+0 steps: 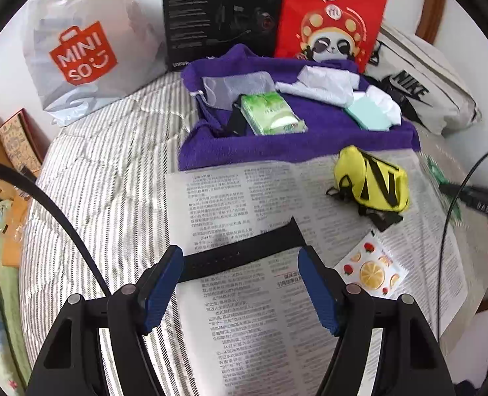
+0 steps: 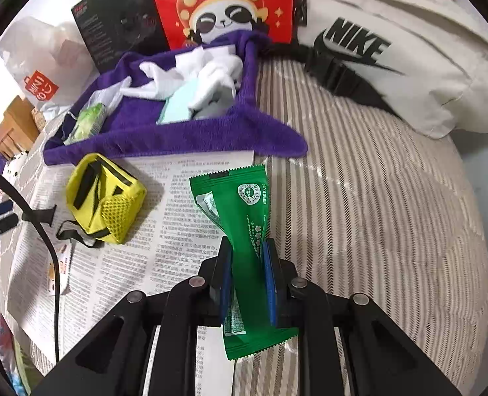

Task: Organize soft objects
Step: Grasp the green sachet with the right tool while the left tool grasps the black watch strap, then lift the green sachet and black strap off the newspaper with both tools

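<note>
A: My right gripper, black frame w/ blue pads, is clamped on a crinkly green foil snack packet. Pads squeeze its middle, top end fans out ahead, bottom end hangs below the jaws, over the right edge of the newspaper sheet spread on the striped bed cover.

B: And the left?

A: My left gripper has its blue pads wide apart, nothing pinched. A flat black strap lies on the newspaper between the fingertips; can't tell if either pad touches it.

B: Where's the rest of the soft stuff?

A: Purple terry towel sits at the newspaper's far edge, sides bunched up like a tray. On it: a green tissue pack, crumpled white cloth, a mint-green flat pad, a grey mesh pouch. A yellow fabric pouch w/ black straps lies on the newspaper near its far right corner, just short of the towel. A fruit-print sachet lies nearer, by the right edge.

B: Behind the towel?

A: White MINISO plastic bag, black carton, red panda-print paper bag, cream NIKE bag, all along the bed's far edge.
</note>
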